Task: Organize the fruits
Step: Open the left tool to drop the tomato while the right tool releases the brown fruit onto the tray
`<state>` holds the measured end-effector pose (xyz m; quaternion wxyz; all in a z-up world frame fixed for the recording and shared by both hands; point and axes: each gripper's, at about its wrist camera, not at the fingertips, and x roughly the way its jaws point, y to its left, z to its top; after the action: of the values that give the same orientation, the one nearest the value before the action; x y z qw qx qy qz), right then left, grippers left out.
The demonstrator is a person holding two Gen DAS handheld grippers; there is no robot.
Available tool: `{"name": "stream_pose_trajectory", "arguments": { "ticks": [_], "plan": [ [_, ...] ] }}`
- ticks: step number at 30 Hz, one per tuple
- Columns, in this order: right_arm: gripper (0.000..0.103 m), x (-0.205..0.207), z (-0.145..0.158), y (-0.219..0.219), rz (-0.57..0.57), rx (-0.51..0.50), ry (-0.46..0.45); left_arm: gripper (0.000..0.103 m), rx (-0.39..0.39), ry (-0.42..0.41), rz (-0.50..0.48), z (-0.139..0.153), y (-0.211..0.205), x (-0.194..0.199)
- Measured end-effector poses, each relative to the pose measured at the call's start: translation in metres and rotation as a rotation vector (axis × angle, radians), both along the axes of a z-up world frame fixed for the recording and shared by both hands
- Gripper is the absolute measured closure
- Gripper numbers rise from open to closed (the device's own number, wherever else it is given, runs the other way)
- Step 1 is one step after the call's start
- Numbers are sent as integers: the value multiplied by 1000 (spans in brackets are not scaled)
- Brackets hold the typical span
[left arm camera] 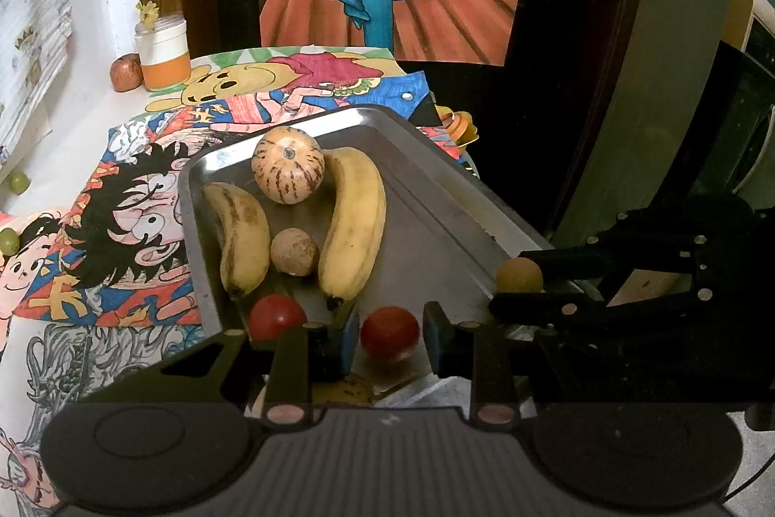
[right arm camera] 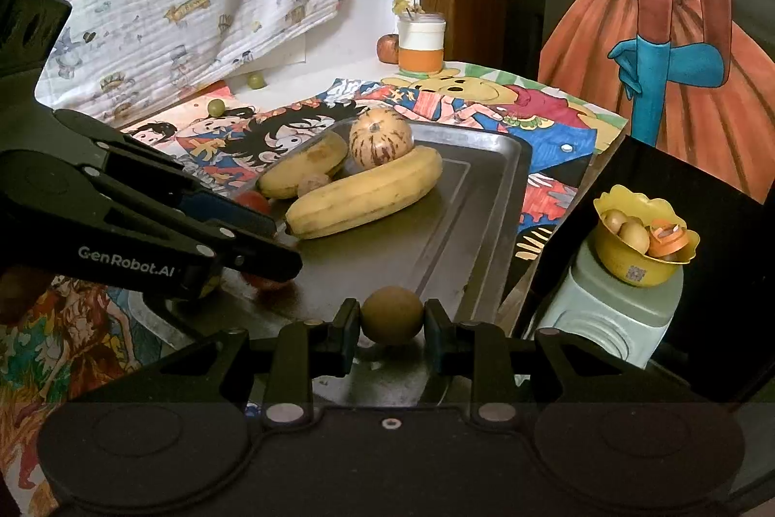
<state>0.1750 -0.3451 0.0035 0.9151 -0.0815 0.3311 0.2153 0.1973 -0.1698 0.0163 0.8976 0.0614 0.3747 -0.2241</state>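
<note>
A metal tray (left arm camera: 436, 226) holds two bananas (left arm camera: 353, 221), a striped round melon (left arm camera: 287, 165), a small brown round fruit (left arm camera: 294, 251) and a red tomato (left arm camera: 277, 316). My left gripper (left arm camera: 390, 340) is shut on a second red tomato (left arm camera: 390, 330) just above the tray's near end. My right gripper (right arm camera: 392, 323) is shut on a tan round fruit (right arm camera: 392, 313) over the tray's near right edge (right arm camera: 460, 202). In the right wrist view the left gripper (right arm camera: 286, 260) reaches in from the left. The right gripper (left arm camera: 508, 284) shows at the right of the left wrist view.
A yellow bowl (right arm camera: 625, 260) with small fruits stands on a pale green appliance off the table's right edge. At the back left are a jar (right arm camera: 420, 47) with a twig and a reddish fruit (right arm camera: 387, 48). Two green grapes (right arm camera: 216, 107) lie on the cartoon-printed table cover.
</note>
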Motion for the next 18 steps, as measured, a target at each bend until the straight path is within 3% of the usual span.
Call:
{"name": "stream_pose_trajectory", "arguments": {
  "ticks": [13, 18],
  "plan": [
    [69, -2, 0, -1, -20, -1, 1, 70, -10, 7, 3, 0, 1, 0],
    [62, -7, 4, -3, -31, 4, -5, 58, -24, -2, 9, 6, 4, -3]
  ]
}}
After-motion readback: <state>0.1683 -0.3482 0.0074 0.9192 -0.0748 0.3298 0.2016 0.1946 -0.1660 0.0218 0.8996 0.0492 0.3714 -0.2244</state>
